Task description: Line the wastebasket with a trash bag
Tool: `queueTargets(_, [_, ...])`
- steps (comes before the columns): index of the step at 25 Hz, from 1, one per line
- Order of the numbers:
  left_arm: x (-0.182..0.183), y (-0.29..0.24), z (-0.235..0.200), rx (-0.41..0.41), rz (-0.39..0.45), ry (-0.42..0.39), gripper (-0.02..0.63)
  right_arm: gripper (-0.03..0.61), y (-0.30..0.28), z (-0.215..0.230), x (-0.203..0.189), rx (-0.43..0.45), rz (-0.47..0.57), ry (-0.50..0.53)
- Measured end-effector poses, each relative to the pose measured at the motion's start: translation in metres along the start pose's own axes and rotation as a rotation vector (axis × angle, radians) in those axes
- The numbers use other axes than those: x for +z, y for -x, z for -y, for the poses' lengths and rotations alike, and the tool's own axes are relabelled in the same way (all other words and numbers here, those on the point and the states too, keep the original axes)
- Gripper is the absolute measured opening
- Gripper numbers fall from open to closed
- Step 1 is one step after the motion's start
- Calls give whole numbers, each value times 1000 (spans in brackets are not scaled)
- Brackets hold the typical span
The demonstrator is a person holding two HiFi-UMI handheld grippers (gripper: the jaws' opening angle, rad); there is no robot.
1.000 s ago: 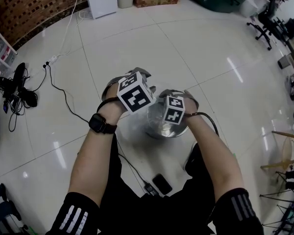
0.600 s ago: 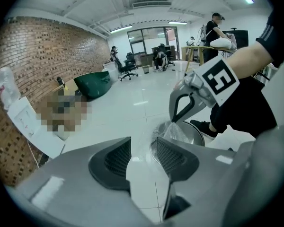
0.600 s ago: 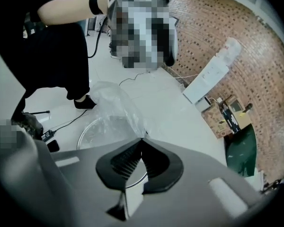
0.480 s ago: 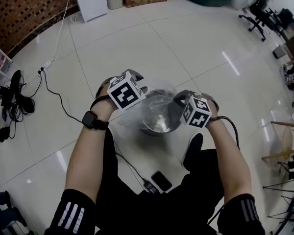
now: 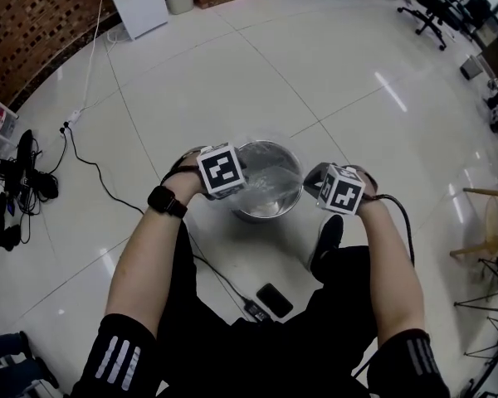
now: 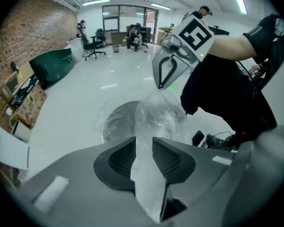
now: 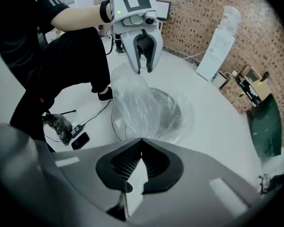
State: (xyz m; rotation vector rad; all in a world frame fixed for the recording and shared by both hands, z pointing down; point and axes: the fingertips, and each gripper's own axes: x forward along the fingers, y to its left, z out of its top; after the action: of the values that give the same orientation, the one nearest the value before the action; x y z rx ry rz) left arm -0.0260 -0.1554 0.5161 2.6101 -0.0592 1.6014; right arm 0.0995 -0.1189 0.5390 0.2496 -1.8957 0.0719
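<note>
While both grippers point down over the wastebasket (image 5: pixel 274 144), which sits on the white tiled floor (image 5: pixel 340 73) just in front of the person's legs, the clear trash bag (image 7: pixel 135 103) is pulled up between them, its lower part draped into the basket's mouth. The left gripper (image 6: pixel 144 150) has just been closing its jaws and pinches a bunched fold of film at the basket's left side, the pads still slightly apart around it. The right gripper (image 7: pixel 141 145) is clamped tight on the bag's other edge, off to the basket's right. A dark phone (image 5: pixel 275 300) lies on the floor nearby.
</note>
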Motion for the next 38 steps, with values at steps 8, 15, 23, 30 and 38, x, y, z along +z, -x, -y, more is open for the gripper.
queueTargets(8, [-10, -58, 38, -149, -118, -31, 103, 9, -34, -23, -44, 170, -84, -49])
queueTargets(15, [-21, -97, 37, -173, -155, 17, 92, 8, -43, -34, -58, 231, -110, -77])
queueTargets(23, [16, -76, 0, -124, -67, 84, 92, 8, -33, -40, -48, 242, -98, -47])
queueTargets(30, [43, -74, -28, -96, 12, 186, 69, 8, -25, -41, -60, 239, -86, -52])
queueTargets(38, [19, -159, 16, -235, -226, 122, 77, 8, -22, -38, -54, 213, -40, -30])
